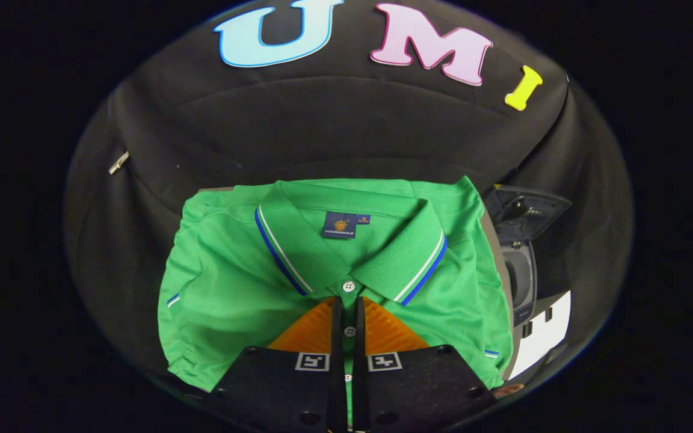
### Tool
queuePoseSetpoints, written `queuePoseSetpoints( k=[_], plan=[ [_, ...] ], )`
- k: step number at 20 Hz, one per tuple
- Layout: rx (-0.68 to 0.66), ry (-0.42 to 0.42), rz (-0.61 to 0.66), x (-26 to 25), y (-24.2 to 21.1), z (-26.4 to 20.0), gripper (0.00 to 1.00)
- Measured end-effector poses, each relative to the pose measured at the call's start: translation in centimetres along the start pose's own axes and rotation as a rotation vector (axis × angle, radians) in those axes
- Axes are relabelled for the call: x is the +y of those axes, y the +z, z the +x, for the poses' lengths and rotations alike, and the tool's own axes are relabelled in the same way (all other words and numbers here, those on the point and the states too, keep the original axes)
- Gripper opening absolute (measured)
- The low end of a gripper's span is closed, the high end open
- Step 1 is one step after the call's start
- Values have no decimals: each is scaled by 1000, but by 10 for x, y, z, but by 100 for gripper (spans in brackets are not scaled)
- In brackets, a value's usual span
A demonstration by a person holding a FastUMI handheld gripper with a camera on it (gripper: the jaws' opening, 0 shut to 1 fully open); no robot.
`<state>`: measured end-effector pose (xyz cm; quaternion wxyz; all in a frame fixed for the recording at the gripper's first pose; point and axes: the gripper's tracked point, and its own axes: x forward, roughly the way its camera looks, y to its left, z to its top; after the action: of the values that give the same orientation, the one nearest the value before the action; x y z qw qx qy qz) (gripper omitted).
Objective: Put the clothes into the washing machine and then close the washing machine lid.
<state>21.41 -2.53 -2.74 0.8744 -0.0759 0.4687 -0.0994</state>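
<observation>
Gripper [349, 300] nearly closed, fingers pinching the green polo shirt [232, 288] placket. Squeeze firm, lift clear, swing right to open washing machine [521, 270].

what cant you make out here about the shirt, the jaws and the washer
- Gripper grip, gripper view: jaws nearly together over the green polo shirt placket; whether they pinch fabric is unclear.
- Table under the shirt: covered by it.
- Washing machine beyond the shirt's edge: drum inside too dark and small; lid stands open.

Folded green polo shirt [232, 282], washing machine [524, 270] open beside
</observation>
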Motion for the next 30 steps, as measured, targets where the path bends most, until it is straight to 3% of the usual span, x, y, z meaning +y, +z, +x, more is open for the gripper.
queuePoseSetpoints(
  k=[3,8,13,23,30],
  plan=[
    [-57,-17,-22,2,-1,0,5],
    [-240,85,63,2,10,-18,5],
    [-461,127,34,-6,22,-59,5],
    [-606,118,17,-28,16,-107,5],
    [-672,126,81,-49,33,-131,4]
  ],
)
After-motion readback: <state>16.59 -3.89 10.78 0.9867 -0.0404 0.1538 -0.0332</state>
